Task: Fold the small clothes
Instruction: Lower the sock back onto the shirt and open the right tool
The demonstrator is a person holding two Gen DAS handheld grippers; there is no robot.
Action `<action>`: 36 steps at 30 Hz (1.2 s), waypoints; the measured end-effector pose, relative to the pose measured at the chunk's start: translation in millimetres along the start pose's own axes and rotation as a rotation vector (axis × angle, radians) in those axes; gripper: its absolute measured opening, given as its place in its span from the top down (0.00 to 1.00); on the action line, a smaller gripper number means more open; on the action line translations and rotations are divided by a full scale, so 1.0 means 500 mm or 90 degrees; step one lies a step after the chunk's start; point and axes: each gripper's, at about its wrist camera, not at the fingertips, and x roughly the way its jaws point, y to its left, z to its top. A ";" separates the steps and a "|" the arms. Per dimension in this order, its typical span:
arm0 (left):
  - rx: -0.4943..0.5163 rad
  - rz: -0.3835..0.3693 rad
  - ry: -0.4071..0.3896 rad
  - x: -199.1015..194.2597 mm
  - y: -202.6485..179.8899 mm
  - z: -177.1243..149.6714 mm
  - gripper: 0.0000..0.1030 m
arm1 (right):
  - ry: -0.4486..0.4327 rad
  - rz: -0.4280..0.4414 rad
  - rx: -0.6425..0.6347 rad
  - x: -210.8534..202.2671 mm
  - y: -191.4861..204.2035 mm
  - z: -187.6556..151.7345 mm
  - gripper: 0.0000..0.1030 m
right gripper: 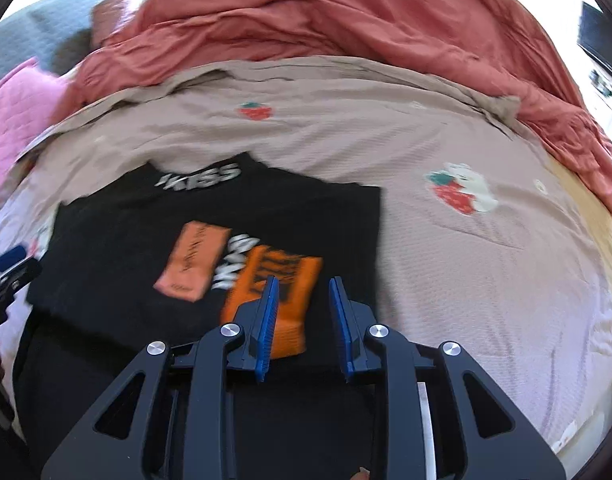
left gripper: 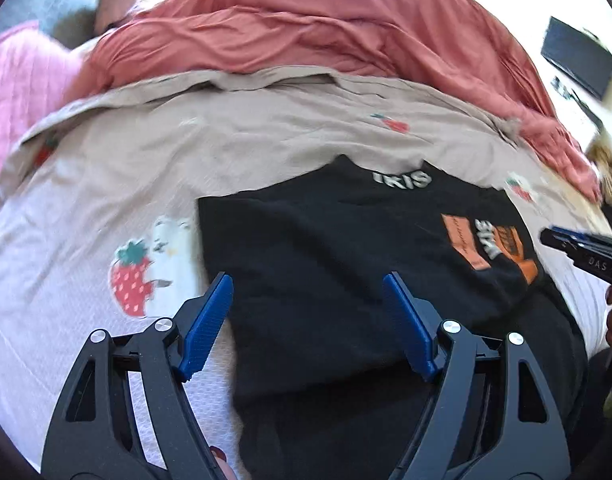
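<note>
Two views. Left wrist: left gripper (left gripper: 307, 284), blue pads spread wide and empty, hangs over the near left part of a black printed T-shirt (left gripper: 345, 248) lying on a beige strawberry-print bedsheet (left gripper: 186, 152). Right wrist: right gripper (right gripper: 304, 290), jaws slightly parted, nothing between them, above the shirt's orange print (right gripper: 278, 280); a rumpled red duvet (right gripper: 325, 12) lies beyond.

I see the bed (left gripper: 86, 184) under a beige strawberry-print sheet (right gripper: 485, 280). A black shirt (left gripper: 325, 248) lies flat on it below both sets of jaws. Beyond them, a red duvet (right gripper: 345, 20) is heaped; a pink blanket (left gripper: 14, 80) sits far left.
</note>
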 end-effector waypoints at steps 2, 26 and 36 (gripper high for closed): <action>0.019 -0.002 0.012 0.009 -0.013 -0.005 0.32 | 0.001 0.025 -0.023 0.001 0.034 0.001 0.76; 0.072 -0.012 0.069 0.049 -0.052 -0.029 0.32 | 0.028 0.049 0.060 0.017 -0.016 -0.020 0.57; 0.057 -0.019 0.096 0.064 -0.044 -0.039 0.32 | 0.100 0.021 0.082 0.142 -0.040 0.026 0.81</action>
